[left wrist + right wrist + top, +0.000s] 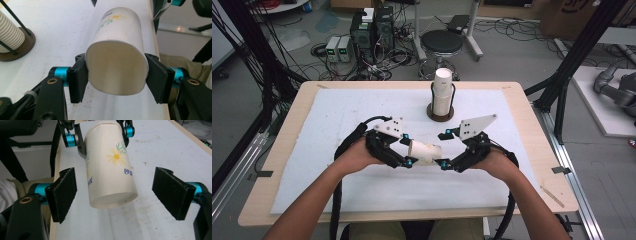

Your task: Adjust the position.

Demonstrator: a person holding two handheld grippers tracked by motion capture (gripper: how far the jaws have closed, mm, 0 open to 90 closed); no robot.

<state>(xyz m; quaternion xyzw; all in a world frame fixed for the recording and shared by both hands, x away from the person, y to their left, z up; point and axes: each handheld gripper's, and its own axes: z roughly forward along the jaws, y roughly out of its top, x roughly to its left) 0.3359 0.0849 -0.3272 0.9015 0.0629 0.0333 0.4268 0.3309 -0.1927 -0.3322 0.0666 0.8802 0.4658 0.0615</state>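
Observation:
A white paper cup (424, 151) printed with a yellow flower lies level in the air over the white mat, between both grippers. My left gripper (408, 150) is shut on its open rim end; the pads squeeze the mouth into an oval (116, 62). My right gripper (443, 150) faces it from the right with its jaws open. In the right gripper view the cup's base (110, 167) sits between the two pads (63, 192), with a gap on each side. A stack of white cups (442, 92) stands upright in a wire holder on a round brown base (440, 114) at the far middle.
A white mat (337, 130) covers most of the wooden table (292, 115). The cup holder's base (23, 46) lies to the left of the held cup in the left gripper view. Behind the table stand a black stool (441, 42) and boxes with cables (372, 30).

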